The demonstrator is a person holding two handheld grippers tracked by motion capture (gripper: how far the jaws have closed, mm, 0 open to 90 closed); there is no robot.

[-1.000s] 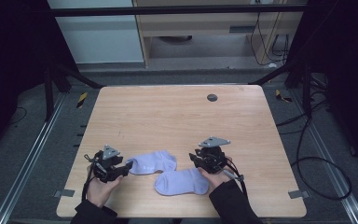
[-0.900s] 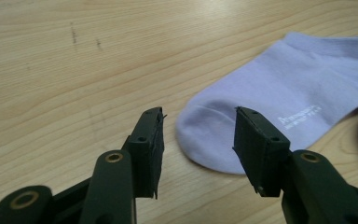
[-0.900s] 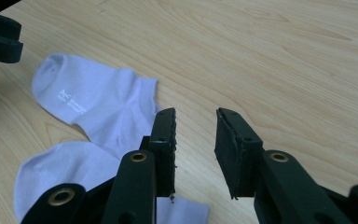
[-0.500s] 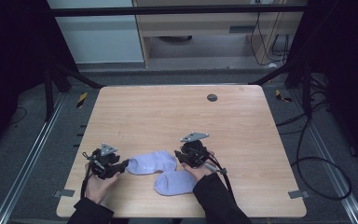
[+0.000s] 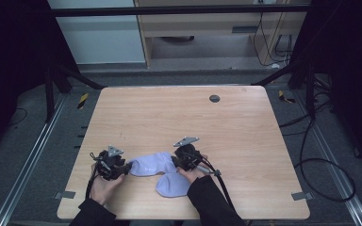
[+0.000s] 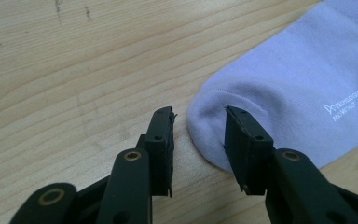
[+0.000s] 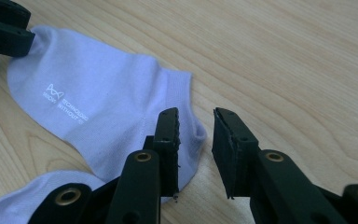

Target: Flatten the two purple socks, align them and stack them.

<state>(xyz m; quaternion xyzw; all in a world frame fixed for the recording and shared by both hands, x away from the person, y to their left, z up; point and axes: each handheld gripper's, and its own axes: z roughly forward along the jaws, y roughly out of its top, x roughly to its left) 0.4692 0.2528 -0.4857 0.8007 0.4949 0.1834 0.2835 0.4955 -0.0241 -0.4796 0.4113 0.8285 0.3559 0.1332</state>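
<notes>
Two pale lavender socks lie near the table's front edge. The upper sock (image 5: 151, 165) (image 6: 298, 88) (image 7: 98, 107) stretches flat between my two grippers. The lower sock (image 5: 171, 185) (image 7: 32, 193) lies just in front of it. My left gripper (image 5: 124, 168) (image 6: 198, 140) is open at the upper sock's toe, one jaw over the fabric and one over bare wood. My right gripper (image 5: 180, 161) (image 7: 196, 140) is open at that sock's opposite end, its left jaw over the fabric edge. The left gripper's jaw tip (image 7: 4, 28) shows beyond the toe.
The wooden table (image 5: 179, 117) has a small dark round hole (image 5: 214, 98) near its back edge. A black cable (image 5: 219, 181) trails from the right gripper across the wood. Metal frame rails run along both sides of the table.
My right gripper has moved left, from over the lower sock to the right end of the upper sock. The left gripper has stayed at the toe.
</notes>
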